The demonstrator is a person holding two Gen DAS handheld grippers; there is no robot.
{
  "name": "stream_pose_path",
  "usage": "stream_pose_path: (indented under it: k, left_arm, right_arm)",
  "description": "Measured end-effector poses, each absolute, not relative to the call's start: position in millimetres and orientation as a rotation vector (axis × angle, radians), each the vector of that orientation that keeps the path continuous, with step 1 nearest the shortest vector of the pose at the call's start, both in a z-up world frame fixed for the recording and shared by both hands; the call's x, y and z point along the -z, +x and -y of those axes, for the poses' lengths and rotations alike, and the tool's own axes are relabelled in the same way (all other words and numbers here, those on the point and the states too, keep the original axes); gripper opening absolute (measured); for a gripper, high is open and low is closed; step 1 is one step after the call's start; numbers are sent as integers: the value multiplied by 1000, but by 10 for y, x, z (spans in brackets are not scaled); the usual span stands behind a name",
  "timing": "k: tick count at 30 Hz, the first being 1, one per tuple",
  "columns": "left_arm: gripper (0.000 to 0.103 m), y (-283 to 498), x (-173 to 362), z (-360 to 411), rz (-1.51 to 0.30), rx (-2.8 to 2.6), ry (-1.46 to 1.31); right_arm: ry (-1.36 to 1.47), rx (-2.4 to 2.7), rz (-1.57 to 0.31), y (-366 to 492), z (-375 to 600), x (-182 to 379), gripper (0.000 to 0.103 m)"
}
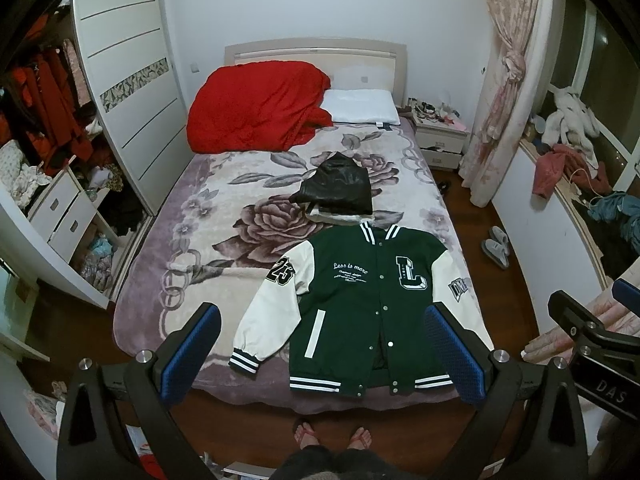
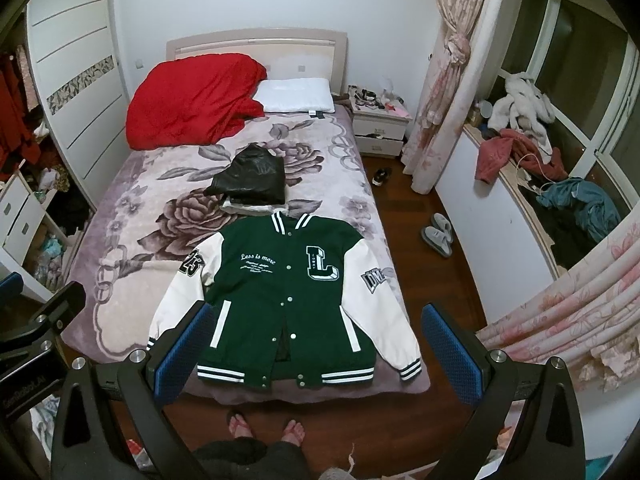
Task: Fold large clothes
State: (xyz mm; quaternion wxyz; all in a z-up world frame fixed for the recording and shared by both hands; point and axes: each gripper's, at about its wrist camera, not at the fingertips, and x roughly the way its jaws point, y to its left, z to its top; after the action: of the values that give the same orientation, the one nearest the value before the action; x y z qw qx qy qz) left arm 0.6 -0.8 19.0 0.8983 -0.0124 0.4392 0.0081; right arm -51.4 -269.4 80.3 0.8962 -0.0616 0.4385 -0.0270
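Your left hand-held gripper (image 1: 320, 354) is up in the air with its blue pads wide apart, holding nothing. On the bed (image 1: 208, 216) a red blanket (image 1: 256, 106) sits by the headboard, with a white pillow (image 1: 360, 106) just beside it. A folded black coat (image 1: 336, 188) lies in the middle. The green jacket (image 1: 360, 304) lies flat and buttoned at the foot of the bed, sleeves out, near your feet (image 1: 334, 434). Your right hand-held gripper (image 2: 316, 354) is wide open too, above the jacket.
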Motion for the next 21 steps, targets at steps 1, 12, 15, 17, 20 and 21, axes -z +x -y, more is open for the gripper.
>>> stream_pose_path:
  k: [1, 12, 15, 17, 20, 21]
  left_arm:
    - [103, -1, -190, -4, -908, -17, -26]
    - [103, 0, -207, 0, -904, -16, -26]
    - [103, 0, -208, -1, -904, -16, -25]
    - [103, -6, -200, 7, -904, -18, -23]
    - [103, -2, -225, -6, -902, -17, -22]
    - [103, 4, -227, -8, -902, -17, -21]
  right_arm:
    - [-130, 56, -908, -505, 2682, -817, 103]
    - [-121, 55, -907, -512, 2668, -819, 103]
    - [-122, 54, -906, -513, 2676, -824, 103]
    - [-120, 51, -907, -510, 2671, -844, 103]
    - [-118, 51, -906, -520, 2682, -841, 103]
    - [-119, 51, -906, -506, 2675, -836, 103]
